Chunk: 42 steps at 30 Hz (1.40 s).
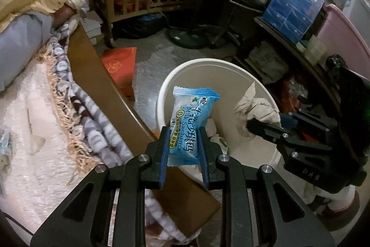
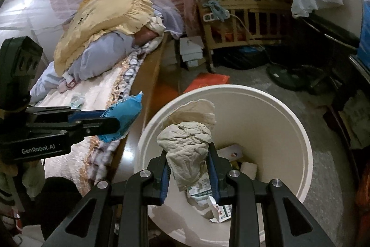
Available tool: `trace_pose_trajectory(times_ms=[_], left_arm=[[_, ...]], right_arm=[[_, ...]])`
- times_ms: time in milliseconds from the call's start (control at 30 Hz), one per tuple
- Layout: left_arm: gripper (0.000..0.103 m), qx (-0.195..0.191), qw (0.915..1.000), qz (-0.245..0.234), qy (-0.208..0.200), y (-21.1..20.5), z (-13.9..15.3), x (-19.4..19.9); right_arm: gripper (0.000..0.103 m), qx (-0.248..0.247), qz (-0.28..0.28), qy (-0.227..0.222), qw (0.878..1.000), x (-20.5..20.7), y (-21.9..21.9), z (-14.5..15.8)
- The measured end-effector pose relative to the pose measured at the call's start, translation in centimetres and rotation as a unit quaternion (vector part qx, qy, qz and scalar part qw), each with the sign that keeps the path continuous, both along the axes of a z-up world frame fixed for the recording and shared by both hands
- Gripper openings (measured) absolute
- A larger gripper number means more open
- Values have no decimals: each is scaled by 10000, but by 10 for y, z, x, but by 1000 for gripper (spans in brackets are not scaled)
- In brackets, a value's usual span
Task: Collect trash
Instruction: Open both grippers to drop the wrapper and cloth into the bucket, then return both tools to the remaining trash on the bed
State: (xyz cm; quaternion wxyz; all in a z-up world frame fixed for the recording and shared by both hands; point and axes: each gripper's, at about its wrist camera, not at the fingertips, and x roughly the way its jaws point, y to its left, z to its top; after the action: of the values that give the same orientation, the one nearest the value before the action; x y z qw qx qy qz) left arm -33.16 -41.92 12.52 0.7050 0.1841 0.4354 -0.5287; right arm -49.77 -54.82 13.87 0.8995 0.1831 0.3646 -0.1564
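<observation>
Left wrist view: left hand-held gripper (image 1: 183, 131) clamped on blue snack packet (image 1: 192, 124), right hand-held gripper (image 2: 188, 154) on crumpled tissue (image 2: 188, 138), over bin (image 2: 298, 122).

Frilled yellow pillow (image 2: 104, 22) far left ahead, wooden crib (image 2: 242, 6) straight beyond, red packet (image 1: 119, 66) on floor ahead-left, blue box (image 1: 293, 8) upper right, pink tub (image 1: 342, 38) right.

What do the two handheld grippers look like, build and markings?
Both are matte black linkage frames with silver round pivot pins and blue pads lining the inner faces of the two fingers. The left gripper shows white "GenRobot.AI" lettering on its side in the right wrist view, with a boxy black block at its rear. The right gripper has raised "DAS" lettering on its body, seen from the left wrist view.
</observation>
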Motion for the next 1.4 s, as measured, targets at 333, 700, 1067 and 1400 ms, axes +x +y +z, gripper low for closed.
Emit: trace_pose_trajectory(times_ms=[333, 700, 1067, 1400], left_arm=[[34, -122, 9984, -43, 552, -14, -12, 4], [46, -4, 9996, 255, 110, 16, -1, 16], [46, 47, 9915, 1049, -770, 87, 16, 60], [46, 183, 9780, 1865, -913, 161, 12, 111]], right_arm=[[43, 35, -346, 128, 9993, -6, -13, -7], [43, 286, -210, 134, 9993, 9, -1, -12], [44, 264, 569, 110, 9980, 66, 54, -9], [58, 191, 1355, 68, 9906, 123, 116, -1]])
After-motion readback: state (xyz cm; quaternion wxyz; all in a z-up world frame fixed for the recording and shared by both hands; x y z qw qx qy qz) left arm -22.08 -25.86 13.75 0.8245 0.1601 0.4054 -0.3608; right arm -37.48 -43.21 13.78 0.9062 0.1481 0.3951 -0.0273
